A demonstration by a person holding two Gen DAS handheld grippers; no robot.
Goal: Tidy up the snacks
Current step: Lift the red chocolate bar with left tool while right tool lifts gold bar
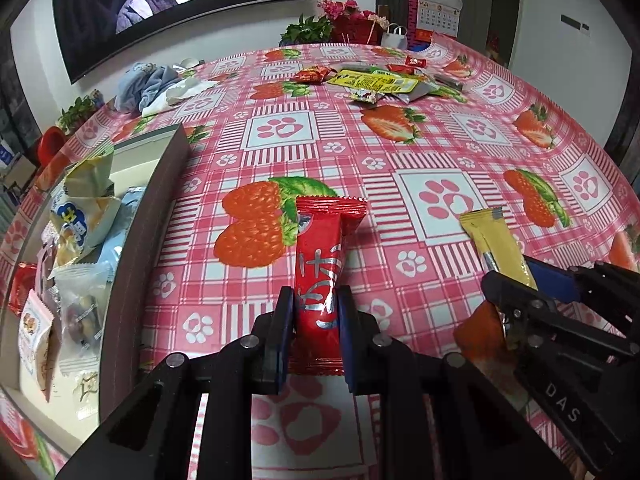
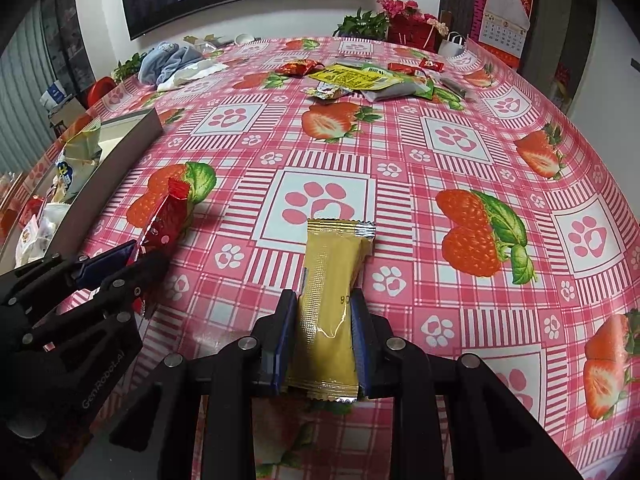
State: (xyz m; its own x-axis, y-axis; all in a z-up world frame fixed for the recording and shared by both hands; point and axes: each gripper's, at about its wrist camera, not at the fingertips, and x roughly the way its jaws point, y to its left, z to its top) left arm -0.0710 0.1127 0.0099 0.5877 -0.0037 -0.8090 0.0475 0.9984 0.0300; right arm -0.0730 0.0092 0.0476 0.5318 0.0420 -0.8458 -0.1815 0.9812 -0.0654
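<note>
My left gripper [image 1: 316,300] is shut on a red snack packet [image 1: 322,264] and holds it above the tablecloth. It also shows in the right wrist view [image 2: 170,220]. My right gripper [image 2: 325,302] is shut on a yellow snack packet [image 2: 330,300], which also shows in the left wrist view [image 1: 496,244]. A grey box [image 1: 132,248] with several wrapped snacks [image 1: 76,216] inside stands at the left. It also shows in the right wrist view [image 2: 116,152]. The red packet is just right of the box wall.
A pile of loose snack packets [image 1: 376,80] lies at the far side of the table; it also shows in the right wrist view [image 2: 360,78]. A blue cloth [image 1: 148,84] lies far left. Flowers [image 1: 348,20] and a calendar [image 1: 438,0] stand behind.
</note>
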